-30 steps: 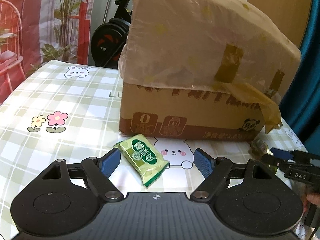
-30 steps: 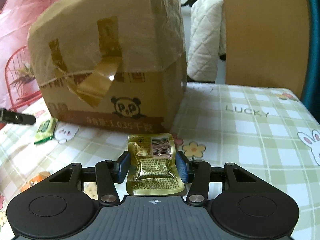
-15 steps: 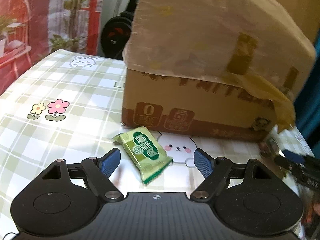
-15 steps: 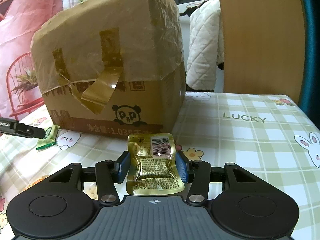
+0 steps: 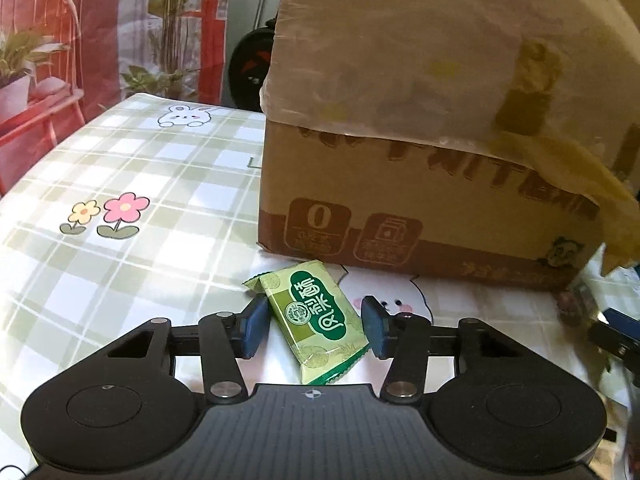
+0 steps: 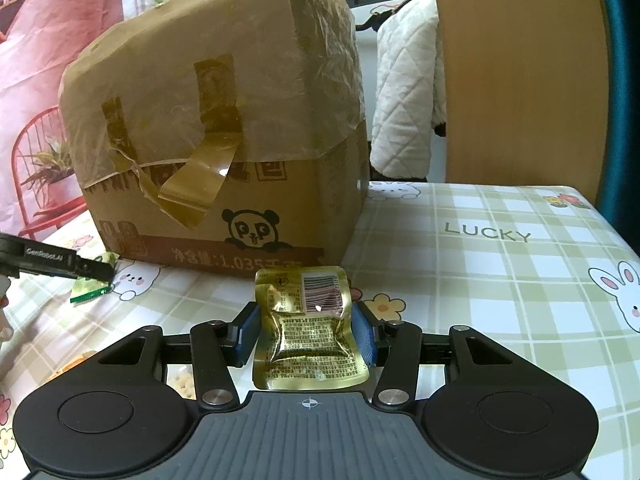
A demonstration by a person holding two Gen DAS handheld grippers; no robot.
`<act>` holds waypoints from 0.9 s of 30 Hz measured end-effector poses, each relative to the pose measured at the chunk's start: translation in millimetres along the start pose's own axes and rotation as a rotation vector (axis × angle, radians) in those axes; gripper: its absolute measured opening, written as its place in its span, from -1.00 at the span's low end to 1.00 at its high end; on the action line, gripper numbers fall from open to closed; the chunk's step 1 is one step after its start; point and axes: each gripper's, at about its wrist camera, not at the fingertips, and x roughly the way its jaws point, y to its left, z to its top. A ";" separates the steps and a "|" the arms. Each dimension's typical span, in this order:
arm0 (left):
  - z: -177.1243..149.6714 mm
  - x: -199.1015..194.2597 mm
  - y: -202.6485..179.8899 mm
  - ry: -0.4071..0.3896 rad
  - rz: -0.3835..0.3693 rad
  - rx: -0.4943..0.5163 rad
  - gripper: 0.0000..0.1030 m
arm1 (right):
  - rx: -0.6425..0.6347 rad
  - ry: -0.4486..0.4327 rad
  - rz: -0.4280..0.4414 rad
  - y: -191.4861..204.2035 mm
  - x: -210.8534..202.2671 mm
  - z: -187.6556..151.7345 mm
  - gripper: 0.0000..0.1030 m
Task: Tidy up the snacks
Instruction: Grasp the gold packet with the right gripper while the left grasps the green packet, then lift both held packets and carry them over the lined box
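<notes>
1. left claw (image 5: 314, 326) straddles the green snack packet (image 5: 314, 316) at lower centre of the frame, fingers parted, on the surface (image 5: 132, 184).
2. right claw (image 6: 306, 330) is clenched on the gold pouch (image 6: 310, 332), lower centre, before the cardboard box (image 6: 224, 152).

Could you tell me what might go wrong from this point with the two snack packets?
The left gripper straddles the green snack packet diagonally, so closing could pinch only a corner or twist it. The right gripper squeezes the slippery gold foil pouch, which might slide out. The cardboard box stands close ahead.
</notes>
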 end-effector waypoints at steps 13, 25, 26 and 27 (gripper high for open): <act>-20.1 -45.3 -5.4 -0.092 -0.040 0.045 0.00 | 0.006 -0.014 -0.008 -2.2 -2.0 -0.3 -0.11; -15.0 -68.3 2.9 -0.159 -0.054 0.031 0.00 | 0.021 -0.065 -0.051 -1.9 -17.0 -1.0 -0.11; -13.1 -71.2 3.6 -0.169 -0.054 0.030 0.00 | 0.029 -0.067 -0.055 -2.3 -20.6 -1.4 -0.11; -10.4 -74.3 4.1 -0.180 -0.053 0.030 0.00 | 0.039 -0.077 -0.056 -2.8 -25.9 -2.1 -0.11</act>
